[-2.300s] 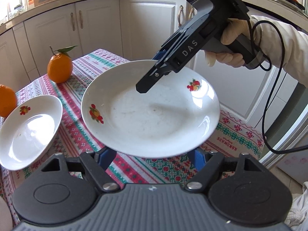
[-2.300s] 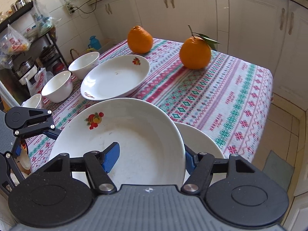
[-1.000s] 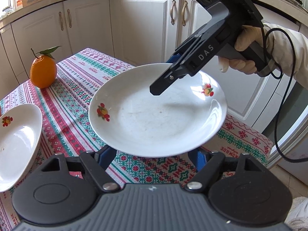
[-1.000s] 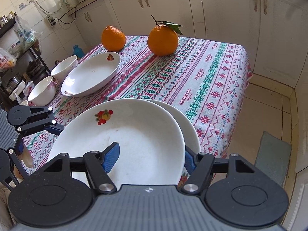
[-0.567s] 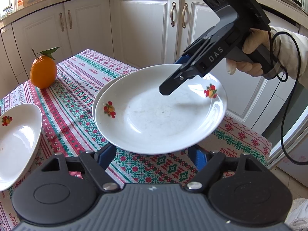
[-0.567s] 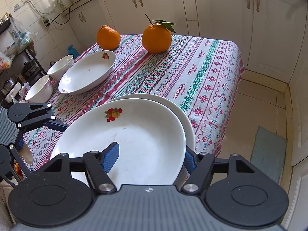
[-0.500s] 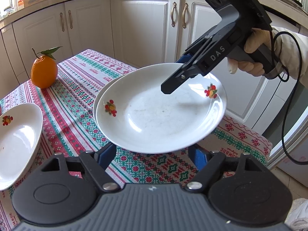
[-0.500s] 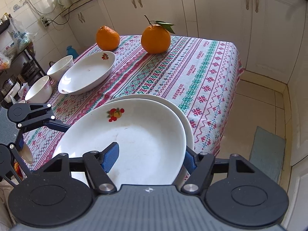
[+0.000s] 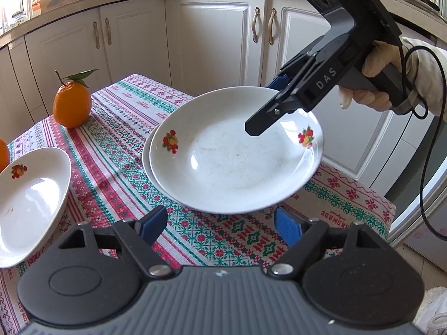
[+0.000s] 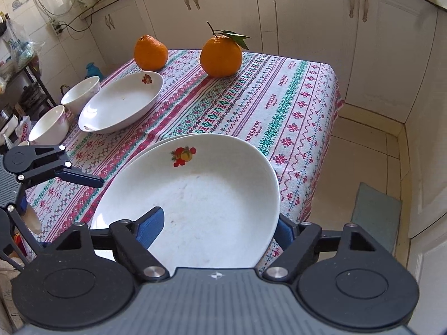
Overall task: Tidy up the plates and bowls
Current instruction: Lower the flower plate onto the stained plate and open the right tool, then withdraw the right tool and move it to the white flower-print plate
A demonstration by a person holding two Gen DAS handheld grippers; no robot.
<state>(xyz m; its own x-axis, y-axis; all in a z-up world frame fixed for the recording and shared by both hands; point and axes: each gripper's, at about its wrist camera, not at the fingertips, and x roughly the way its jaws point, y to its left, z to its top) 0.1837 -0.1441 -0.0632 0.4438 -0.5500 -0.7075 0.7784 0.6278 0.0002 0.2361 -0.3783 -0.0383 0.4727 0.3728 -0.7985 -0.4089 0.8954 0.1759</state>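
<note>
My right gripper (image 10: 218,226) is shut on the rim of a white plate with fruit marks (image 10: 195,195), seen also in the left wrist view (image 9: 237,159). The plate hangs low, almost directly over a second like plate (image 9: 147,153) on the tablecloth; only that plate's left rim shows. My left gripper (image 9: 220,222) is open and empty, just in front of the held plate. The right gripper shows in the left wrist view (image 9: 279,106), clamped on the plate's far rim. A third plate (image 10: 120,103) lies further left on the table (image 9: 22,192).
Two oranges (image 10: 220,55) (image 10: 151,53) stand at the table's far side. Two white bowls (image 10: 81,95) (image 10: 50,128) sit beyond the third plate. The table's corner and edge (image 10: 332,106) drop to the tiled floor on the right. White cabinets stand behind.
My right gripper has carried the plate over the second plate and lowered it, so the two now nearly overlap. My left gripper stays open and has hardly moved.
</note>
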